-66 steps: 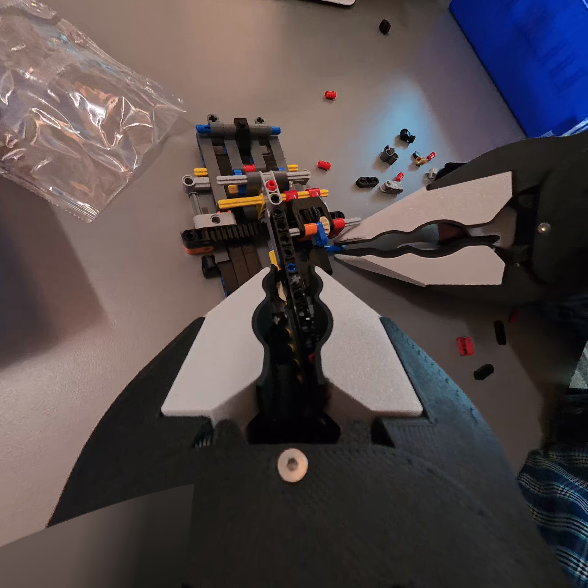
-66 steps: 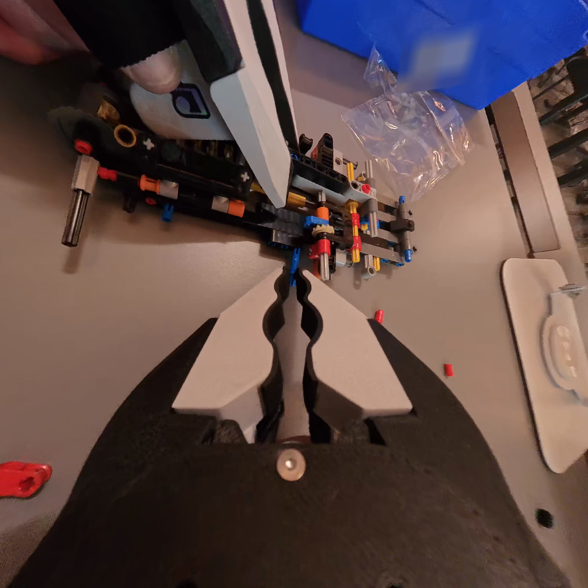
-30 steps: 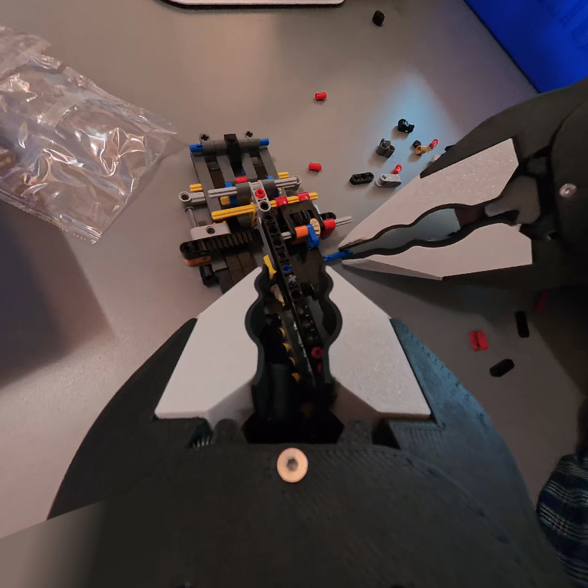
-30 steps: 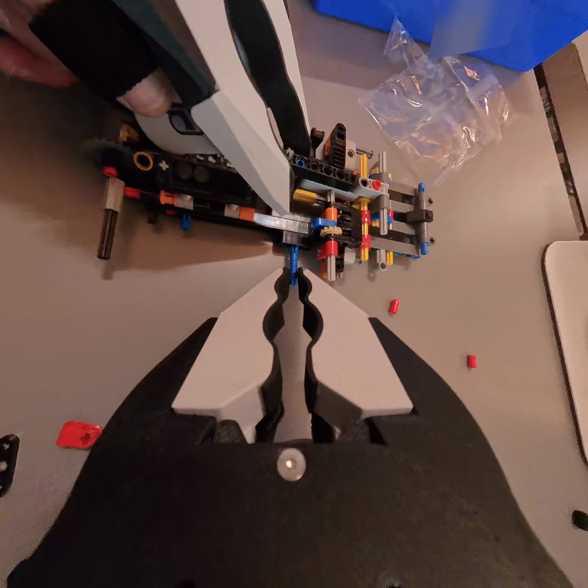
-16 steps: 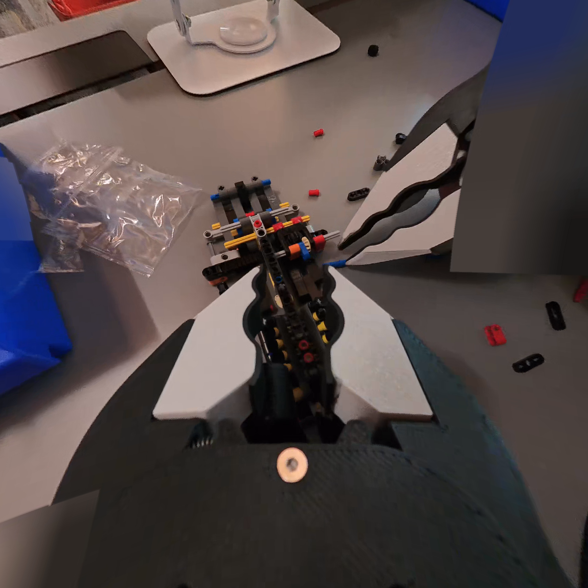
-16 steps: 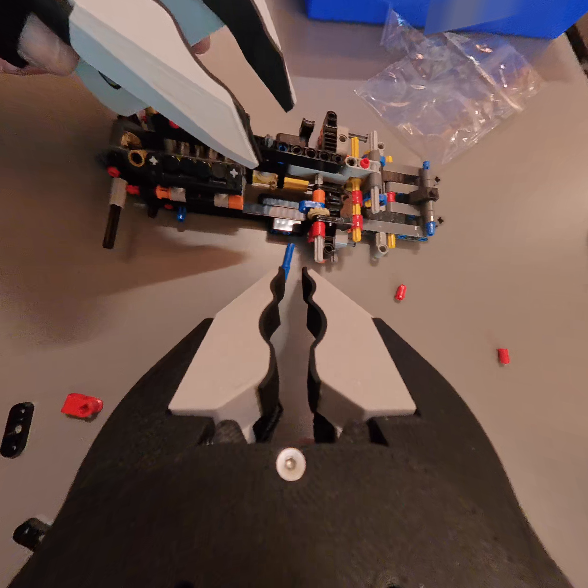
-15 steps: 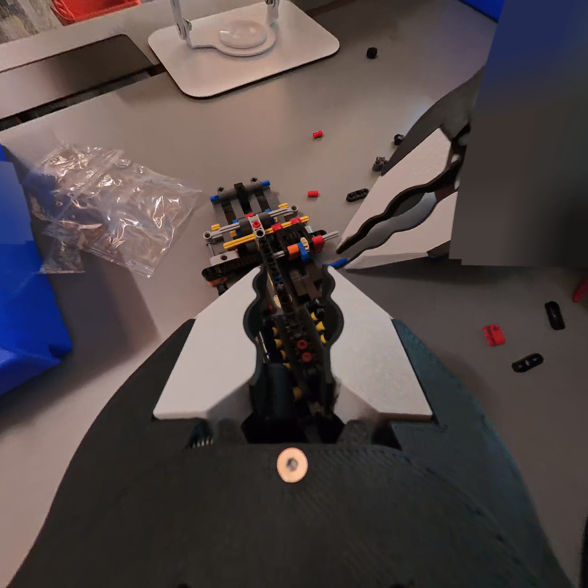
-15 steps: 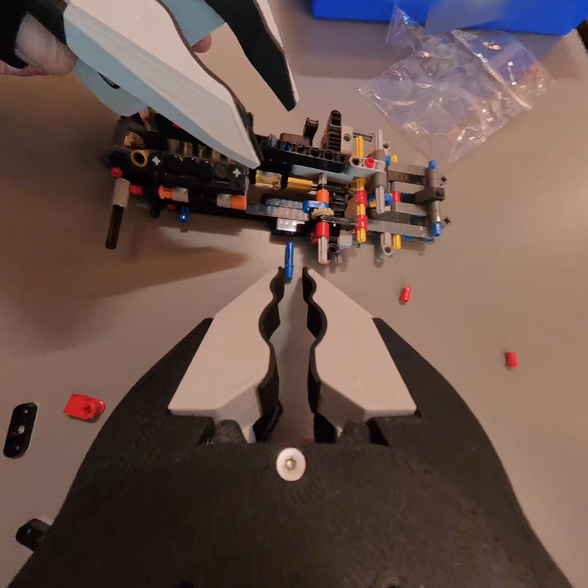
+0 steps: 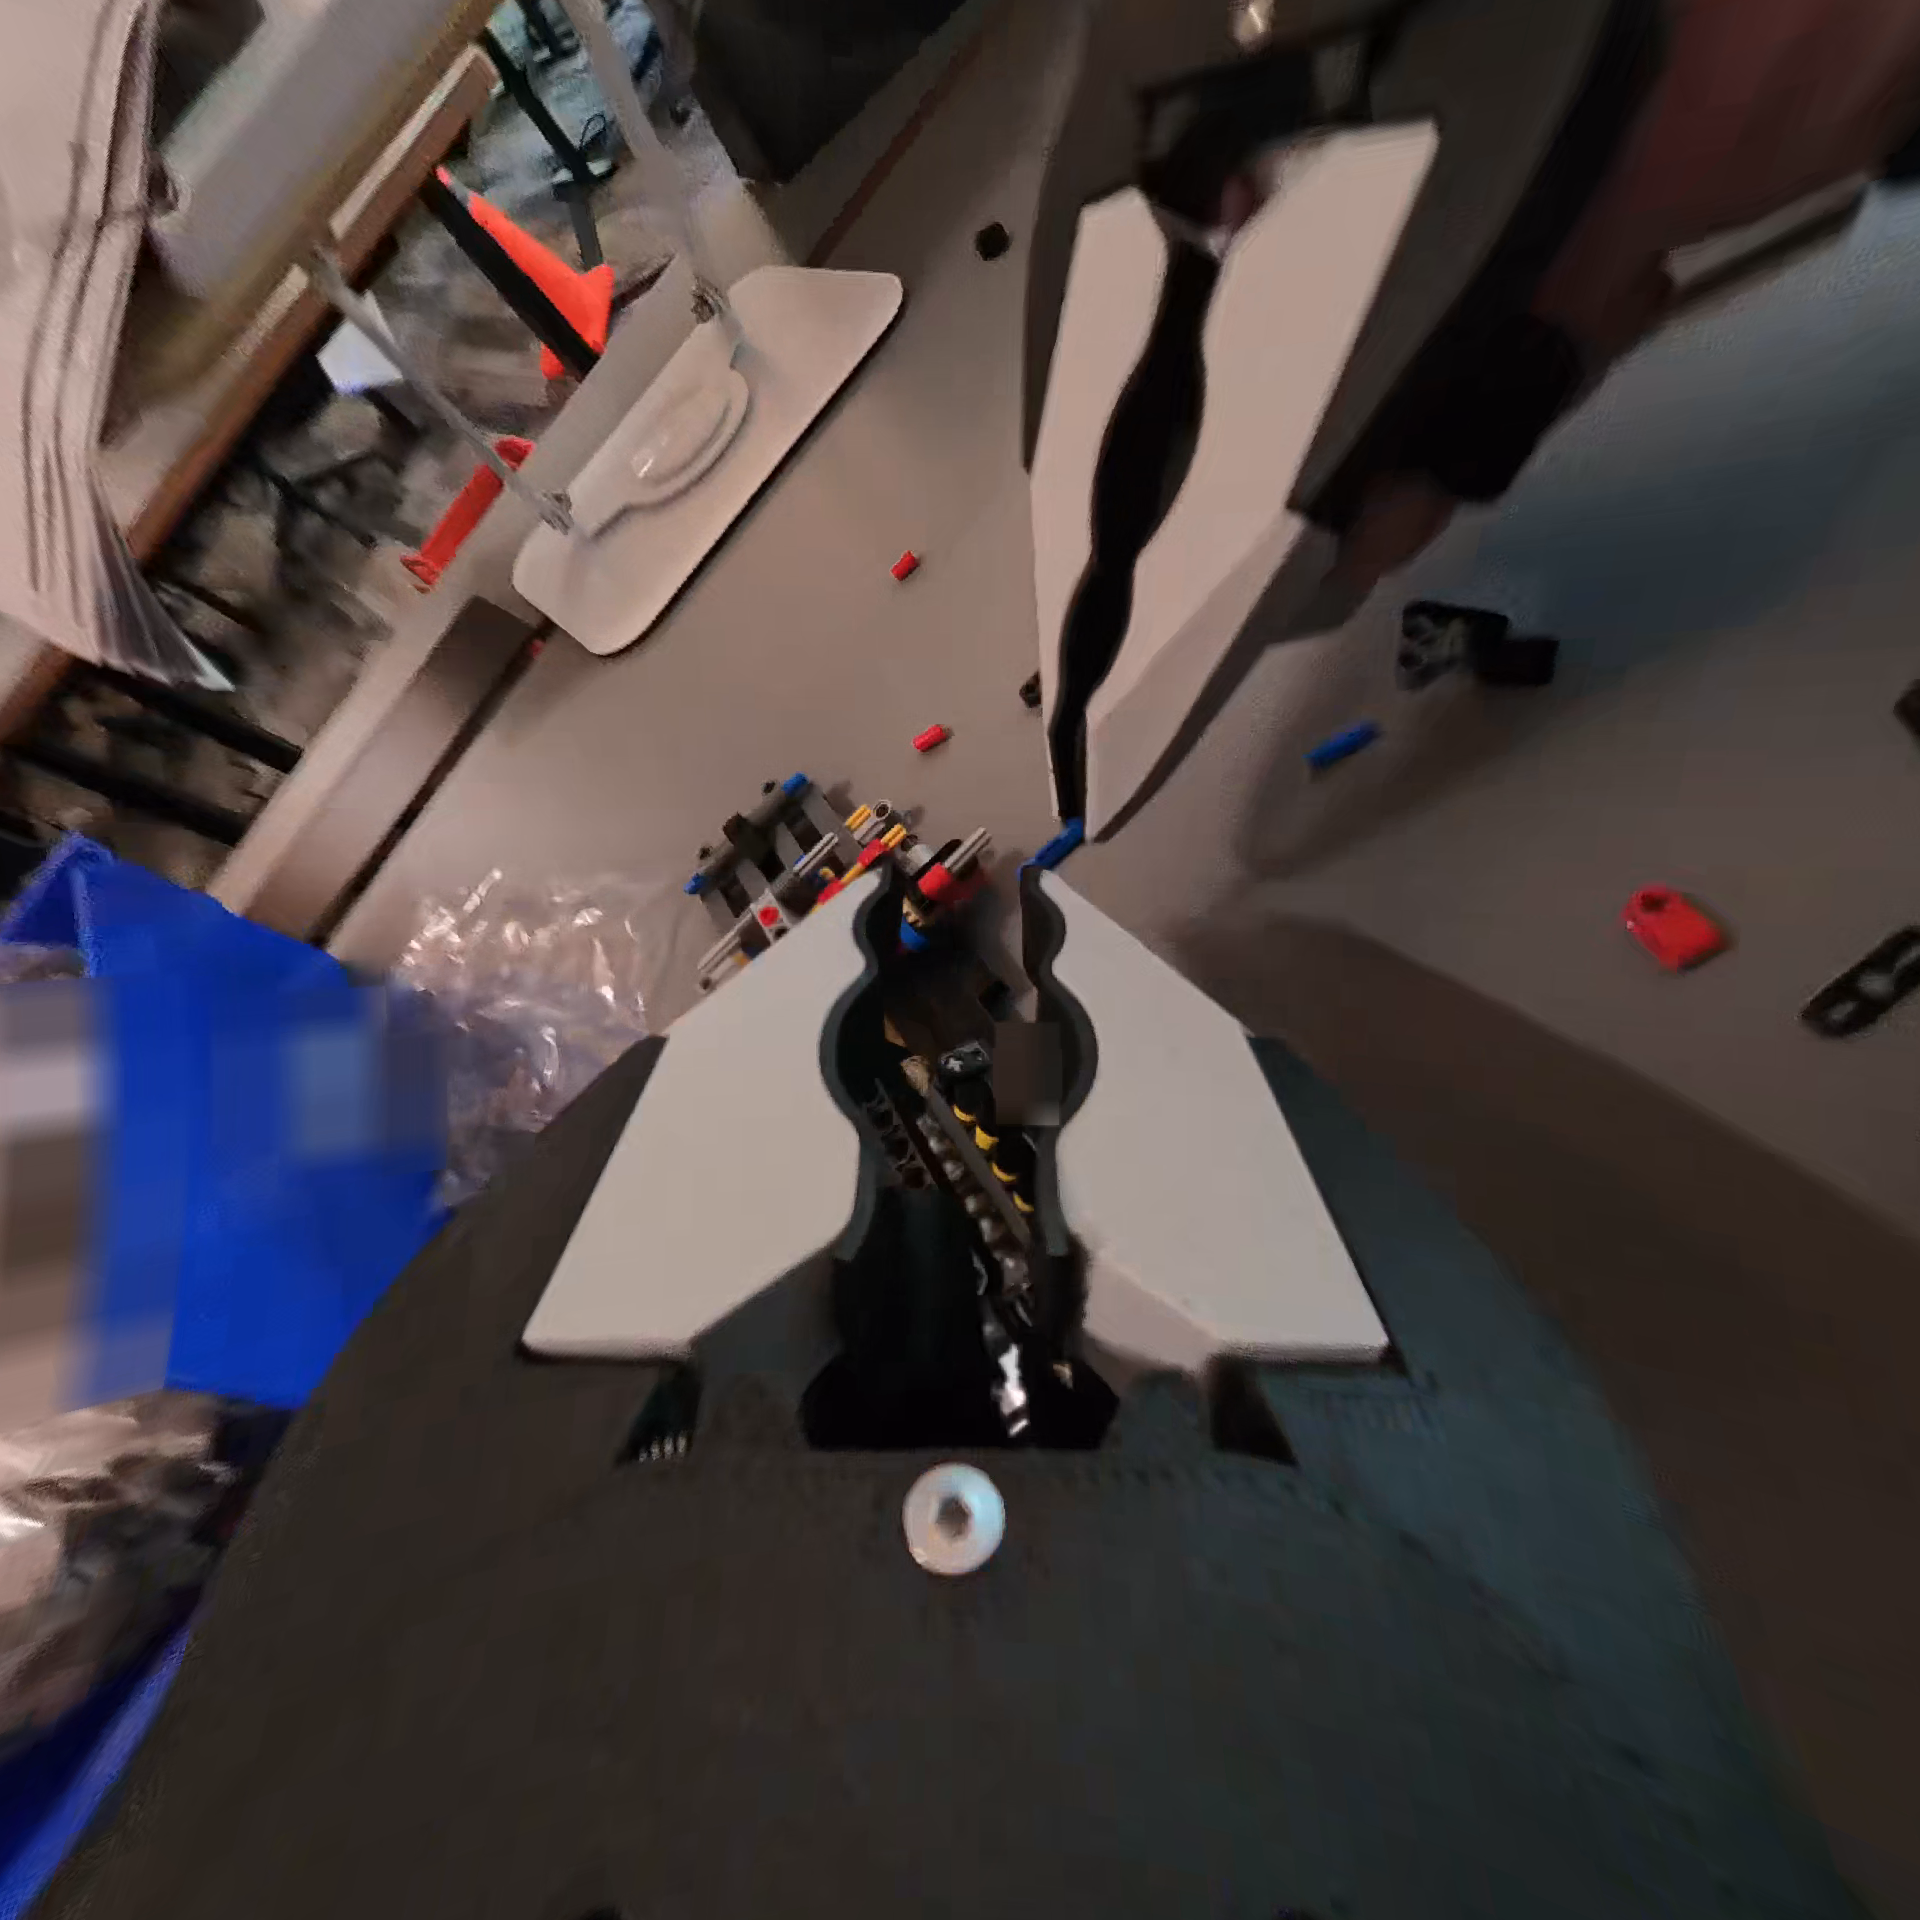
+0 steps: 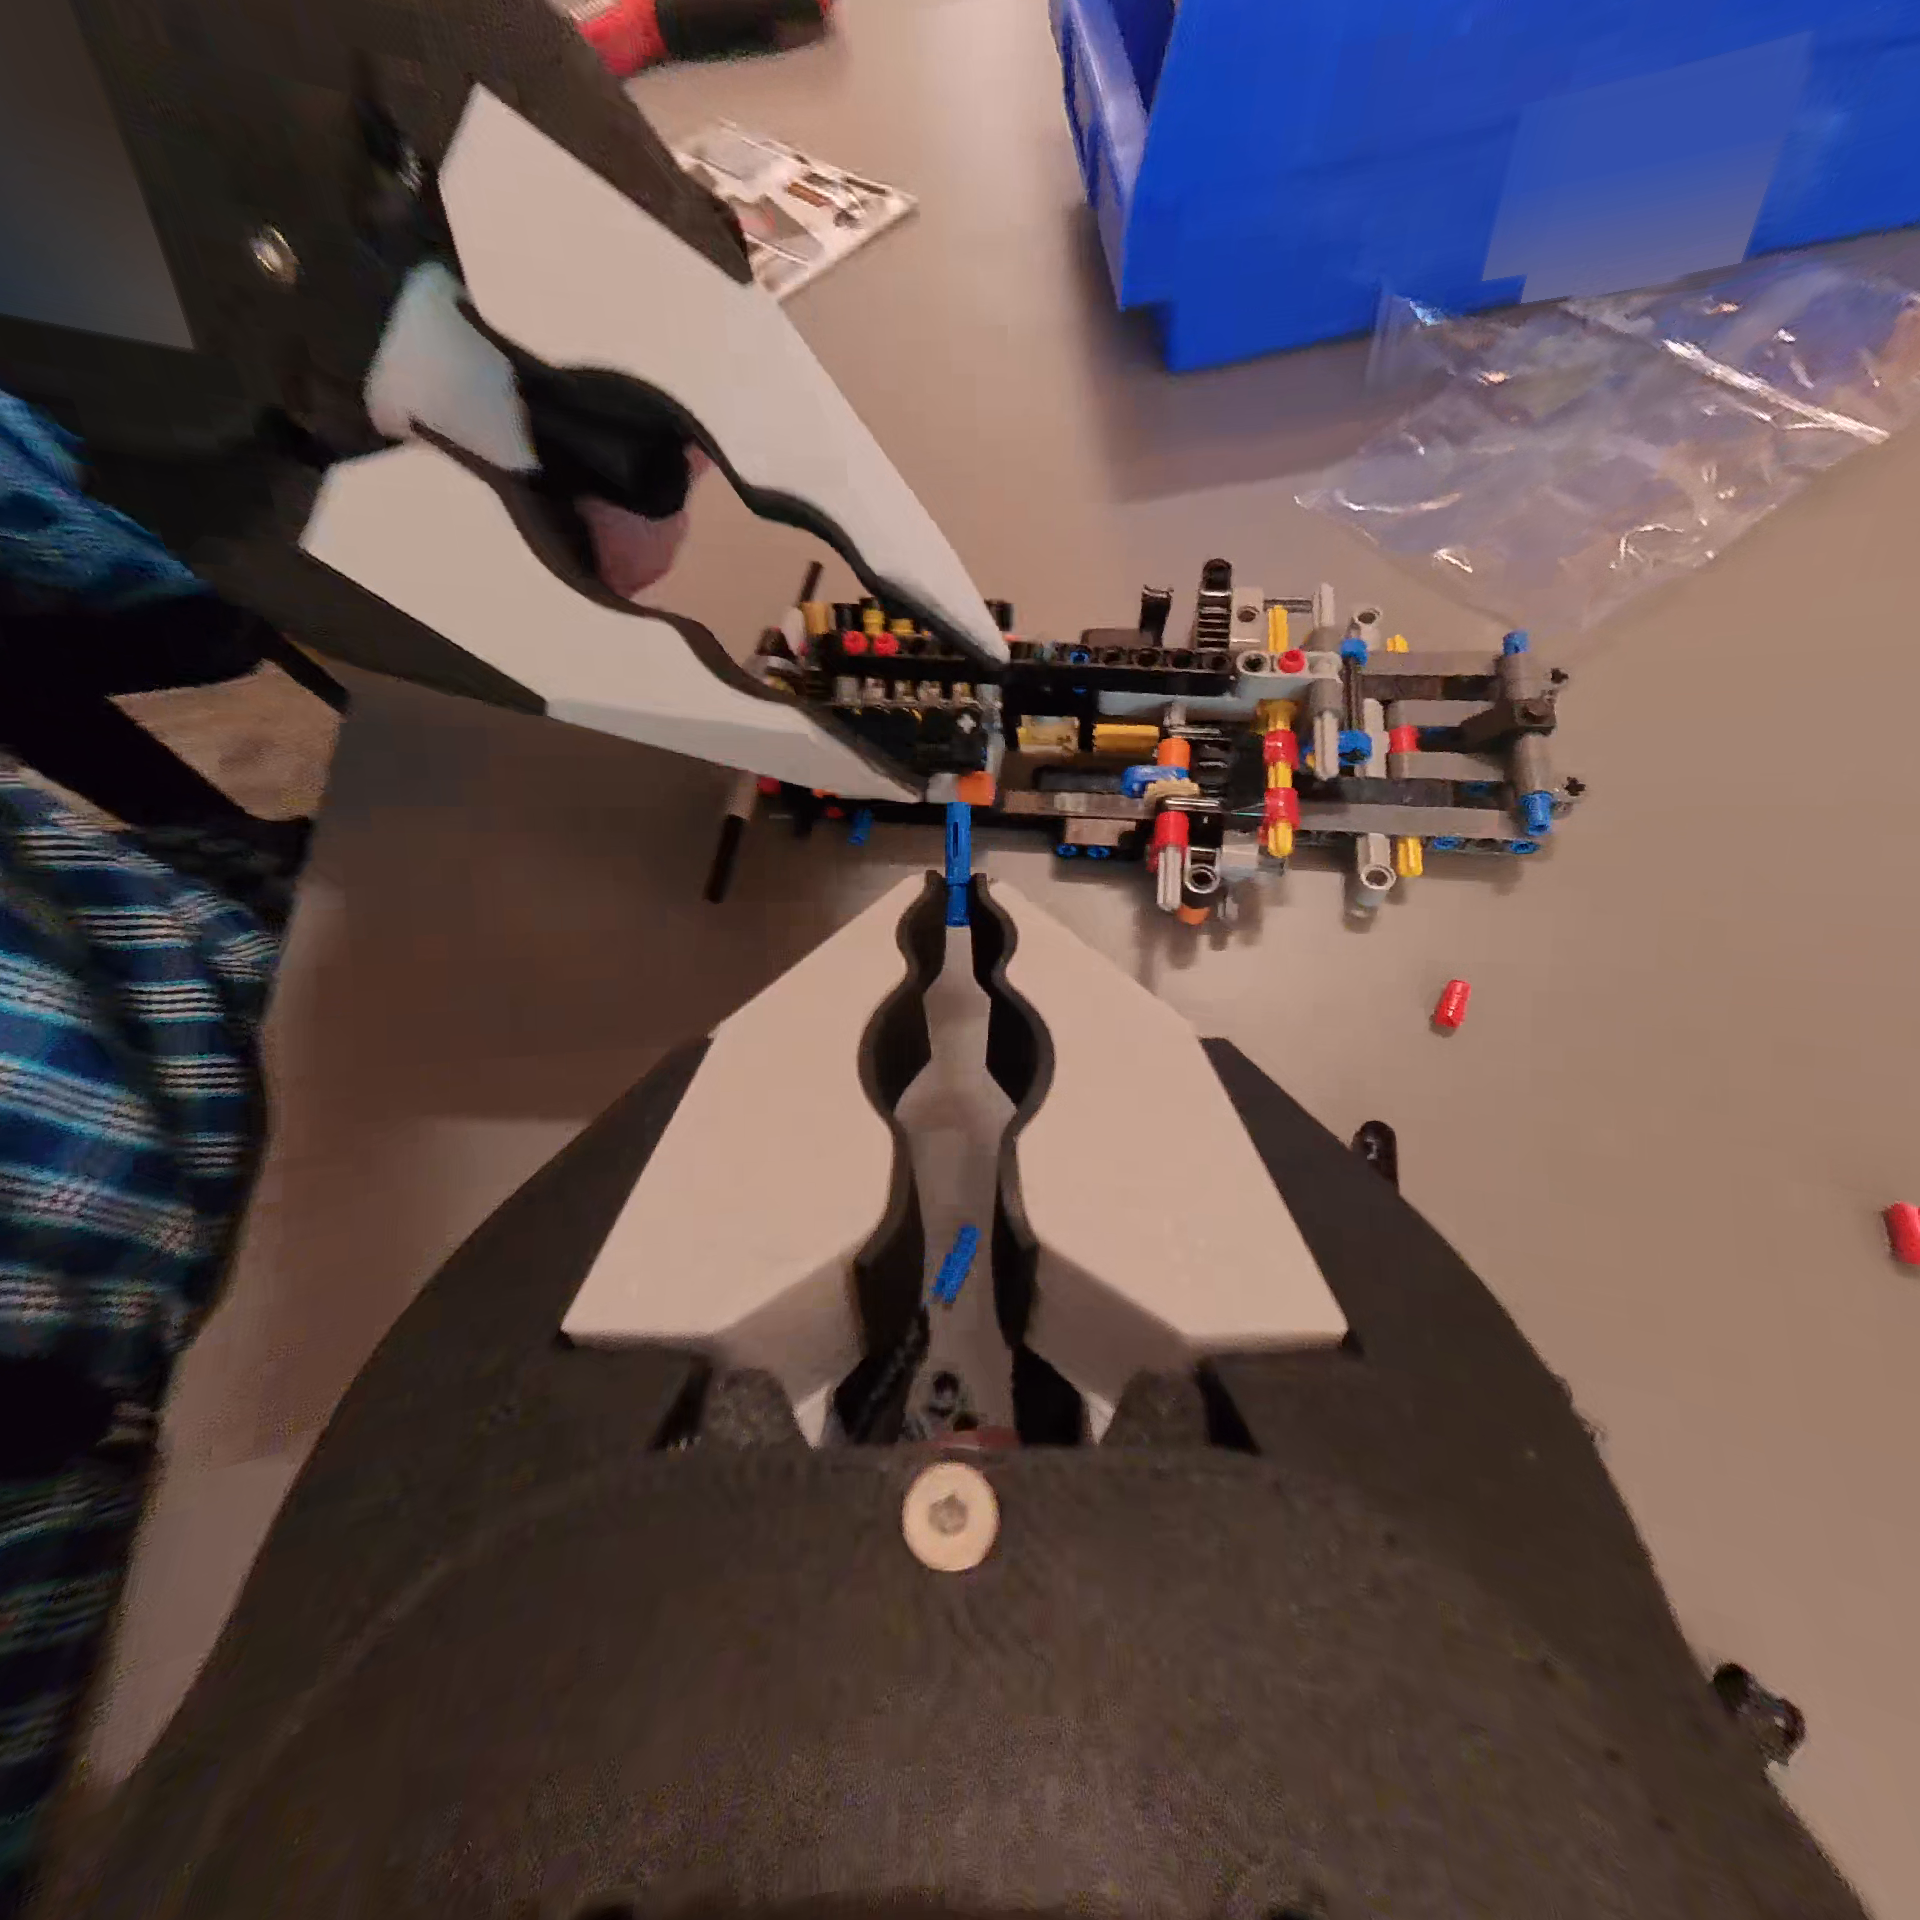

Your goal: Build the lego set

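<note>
The left tool point(image 10: 951, 717) grips the model point(image 10: 1195, 727). The right tool point(image 10: 961, 899) pinches a blue pin point(image 10: 957, 868), its tip at the model's side. Next, it likely needs a straight push into the hole.

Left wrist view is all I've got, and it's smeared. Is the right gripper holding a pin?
Observer: Yes. The right gripper is shut on a blue pin that points at the lego model.
Operator: Is it in?
Observer: Its tip meets the model's side just below an orange piece. I can't tell if it is seated.
Operator: Where's the booklet?
Observer: The instruction booklet lies on the table beyond the left gripper, beside the blue bin.
</note>
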The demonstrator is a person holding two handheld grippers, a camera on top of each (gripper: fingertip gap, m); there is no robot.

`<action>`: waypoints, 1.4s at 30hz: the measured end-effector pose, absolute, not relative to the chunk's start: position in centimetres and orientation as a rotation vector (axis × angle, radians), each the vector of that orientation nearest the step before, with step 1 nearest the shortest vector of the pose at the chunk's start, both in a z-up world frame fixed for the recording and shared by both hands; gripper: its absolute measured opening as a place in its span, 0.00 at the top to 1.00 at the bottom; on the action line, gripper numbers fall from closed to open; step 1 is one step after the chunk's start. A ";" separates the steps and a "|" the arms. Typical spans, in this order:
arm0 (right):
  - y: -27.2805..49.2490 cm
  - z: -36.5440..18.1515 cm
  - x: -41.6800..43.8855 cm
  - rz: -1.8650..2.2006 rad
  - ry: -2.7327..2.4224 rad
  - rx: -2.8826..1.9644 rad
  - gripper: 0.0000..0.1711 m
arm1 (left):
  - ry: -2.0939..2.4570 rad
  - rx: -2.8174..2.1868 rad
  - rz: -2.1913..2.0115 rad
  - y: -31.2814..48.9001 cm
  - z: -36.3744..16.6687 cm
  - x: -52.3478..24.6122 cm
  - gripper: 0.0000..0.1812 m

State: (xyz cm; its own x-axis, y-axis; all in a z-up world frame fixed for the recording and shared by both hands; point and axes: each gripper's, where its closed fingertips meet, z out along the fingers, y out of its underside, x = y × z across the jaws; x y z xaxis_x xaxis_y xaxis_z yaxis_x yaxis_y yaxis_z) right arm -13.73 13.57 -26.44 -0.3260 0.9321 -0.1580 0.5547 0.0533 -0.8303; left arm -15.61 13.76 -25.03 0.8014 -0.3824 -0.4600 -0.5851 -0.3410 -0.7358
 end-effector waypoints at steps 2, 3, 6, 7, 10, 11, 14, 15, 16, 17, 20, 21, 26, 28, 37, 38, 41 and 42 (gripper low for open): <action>13.4 -25.7 -13.3 1.234 -1.914 -1.480 0.99 | 0.833 -1.932 0.312 13.5 -25.0 -14.9 0.88; 13.2 -25.4 -13.0 1.265 -1.919 -1.480 0.99 | 0.873 -1.912 0.340 13.4 -25.0 -14.7 0.89; 12.5 -25.0 -12.5 1.340 -1.951 -1.477 0.99 | 0.945 -1.831 0.372 13.1 -24.3 -13.5 0.90; 12.3 -24.9 -12.5 1.354 -1.953 -1.475 0.99 | 0.978 -1.818 0.371 12.9 -24.3 -13.1 0.92; 12.2 -24.9 -12.3 1.362 -1.968 -1.481 0.99 | 1.017 -1.802 0.389 12.7 -24.6 -12.4 0.97; 12.2 -24.8 -12.3 1.370 -1.969 -1.484 0.99 | 1.015 -1.795 0.392 12.7 -24.6 -12.4 0.97; 12.3 -24.4 -12.2 1.405 -1.949 -1.474 0.99 | 0.982 -1.781 0.380 12.7 -24.3 -12.3 0.98; 12.3 -24.2 -12.2 1.414 -1.939 -1.470 0.99 | 0.960 -1.780 0.368 12.7 -24.2 -12.3 0.98; 12.4 -24.1 -12.2 1.424 -1.929 -1.467 0.99 | 0.936 -1.777 0.352 12.7 -24.0 -12.3 0.98; 12.3 -24.0 -12.2 1.437 -1.928 -1.469 0.99 | 0.919 -1.769 0.338 12.7 -23.9 -12.3 0.98; 12.3 -23.6 -12.1 1.493 -1.902 -1.474 0.99 | 0.911 -1.751 0.345 12.6 -23.5 -12.3 0.92; 12.3 -23.6 -12.0 1.498 -1.903 -1.475 0.99 | 0.915 -1.755 0.351 12.6 -23.6 -12.4 0.91; 12.4 -23.6 -11.9 1.513 -1.904 -1.483 0.99 | 0.956 -1.756 0.394 12.7 -24.0 -12.3 0.97; 12.5 -23.5 -11.9 1.535 -1.890 -1.486 0.99 | 0.939 -1.763 0.374 12.7 -24.1 -12.2 0.98; 12.8 -22.8 -12.1 1.587 -1.804 -1.487 0.93 | 0.868 -1.702 0.368 12.8 -22.8 -12.0 0.98; 12.7 -22.8 -12.1 1.592 -1.804 -1.485 0.94 | 0.874 -1.699 0.370 12.8 -22.8 -11.9 0.98; 12.4 -22.7 -12.1 1.621 -1.798 -1.474 0.99 | 0.868 -1.699 0.370 12.8 -22.8 -12.0 0.98; 12.4 -22.6 -12.2 1.627 -1.793 -1.475 0.99 | 0.866 -1.699 0.371 12.8 -22.8 -12.0 0.98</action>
State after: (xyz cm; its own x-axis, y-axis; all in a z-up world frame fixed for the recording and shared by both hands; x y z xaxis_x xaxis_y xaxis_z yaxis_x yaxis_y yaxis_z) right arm -12.16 12.38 -22.64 -0.4247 0.8158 -0.3926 0.4693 -0.1724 -0.8660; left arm -11.96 12.83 -22.79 0.6791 -0.3539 -0.6431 -0.7095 -0.0921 -0.6986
